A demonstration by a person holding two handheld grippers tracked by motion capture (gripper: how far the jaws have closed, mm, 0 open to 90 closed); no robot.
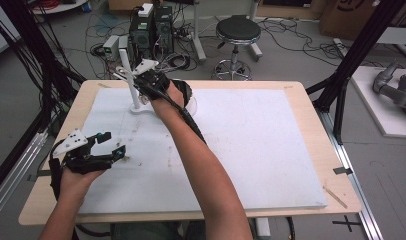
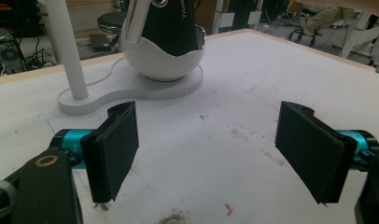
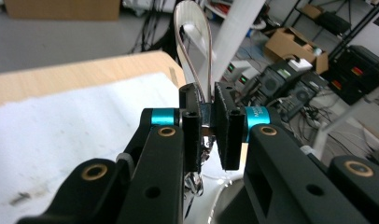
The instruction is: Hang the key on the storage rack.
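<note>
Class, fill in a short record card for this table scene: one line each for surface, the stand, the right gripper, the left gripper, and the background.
surface: white mat on a wooden table, stained in places
stand: white base with an upright post and an egg-shaped cup holding a black object
right gripper: shut on a looped metal piece, beside the post
left gripper: jaws open, nothing between them, low over the mat
background: stool, computers and cables on the floor

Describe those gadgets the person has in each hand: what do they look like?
Both are black handheld tools. The left gripper and right gripper each have two flat black jaws, teal metal collars, brass-coloured screw rings and a pale three-cornered plate on top. A black cable trails along the right forearm. The forearms are bare, without sleeves.
</note>
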